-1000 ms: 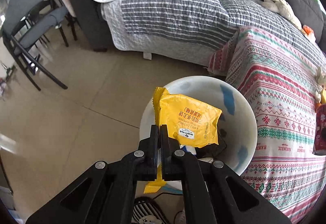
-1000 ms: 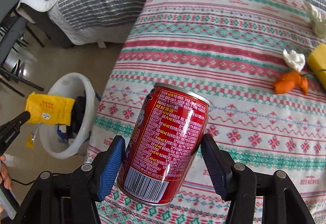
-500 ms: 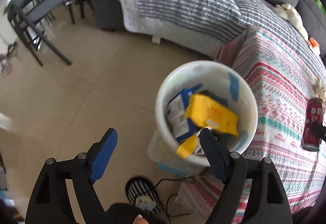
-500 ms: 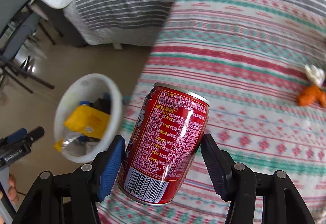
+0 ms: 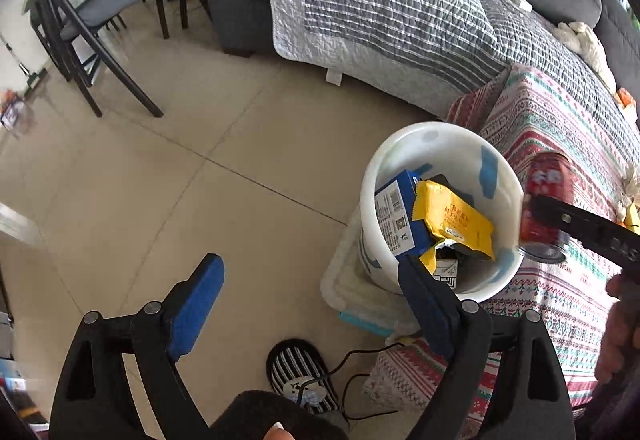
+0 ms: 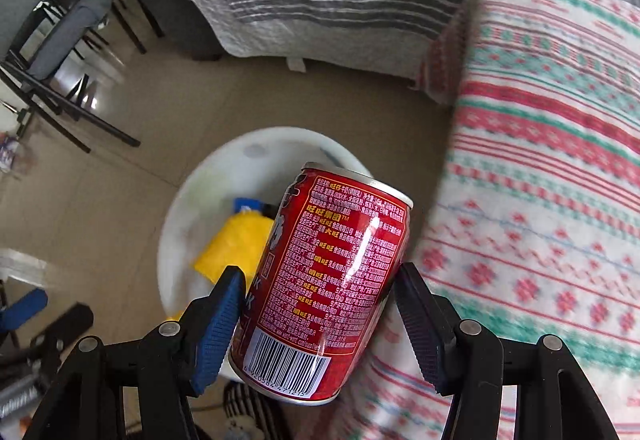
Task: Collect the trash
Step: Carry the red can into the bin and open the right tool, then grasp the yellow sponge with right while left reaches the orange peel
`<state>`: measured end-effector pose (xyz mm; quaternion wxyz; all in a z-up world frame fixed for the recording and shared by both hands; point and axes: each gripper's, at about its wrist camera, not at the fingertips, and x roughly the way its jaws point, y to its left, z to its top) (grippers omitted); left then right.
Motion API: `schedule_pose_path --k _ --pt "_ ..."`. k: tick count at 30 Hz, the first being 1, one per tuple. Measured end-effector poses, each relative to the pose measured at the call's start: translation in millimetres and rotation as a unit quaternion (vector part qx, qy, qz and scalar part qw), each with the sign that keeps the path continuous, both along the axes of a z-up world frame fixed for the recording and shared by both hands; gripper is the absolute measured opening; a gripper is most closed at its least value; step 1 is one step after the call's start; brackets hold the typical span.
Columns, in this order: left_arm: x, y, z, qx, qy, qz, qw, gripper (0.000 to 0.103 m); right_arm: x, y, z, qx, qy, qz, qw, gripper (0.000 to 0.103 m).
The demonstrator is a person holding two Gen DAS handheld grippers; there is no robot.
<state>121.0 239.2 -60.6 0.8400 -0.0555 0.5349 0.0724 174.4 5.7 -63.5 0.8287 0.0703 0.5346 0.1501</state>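
Observation:
A white bin (image 5: 370, 207) stands on the floor beside the patterned table and holds a yellow wrapper (image 5: 454, 220) and a blue box (image 5: 398, 215). My left gripper (image 5: 312, 272) is open and empty, near the bin's left front. My right gripper (image 6: 320, 282) is shut on a red can (image 6: 332, 280) and holds it tilted over the bin's rim (image 6: 176, 224). The can also shows in the left wrist view (image 5: 548, 199) at the bin's right edge. The wrapper (image 6: 236, 244) lies below it.
A table with a red and green patterned cloth (image 5: 568, 159) stands right of the bin. A sofa with a grey striped quilt (image 5: 392, 11) is behind. Chairs (image 5: 92, 19) stand at far left. A striped slipper (image 5: 300, 372) and a cable lie on the floor.
My left gripper opened and let the yellow wrapper fall into the bin, then drew back left. My right gripper carried the red can leftward from over the table to over the bin.

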Motion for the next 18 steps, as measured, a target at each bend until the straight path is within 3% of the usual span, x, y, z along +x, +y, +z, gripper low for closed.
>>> schedule_pose_path --k 8,12,18 --pt "3.4 1.5 4.3 0.031 -0.008 0.001 0.9995 0.091 10.8 20.6 -4.9 0.001 0.002 0.005 1.000 0.068" --pt "2.5 1.3 6.0 0.026 -0.009 0.001 0.9996 0.091 9.9 13.8 1.7 0.013 -0.002 -0.004 1.000 0.077" --pt "2.7 -9.1 7.7 0.020 -0.008 -0.010 0.9997 0.091 -4.2 -12.8 22.9 -0.007 -0.027 -0.009 1.000 0.081"
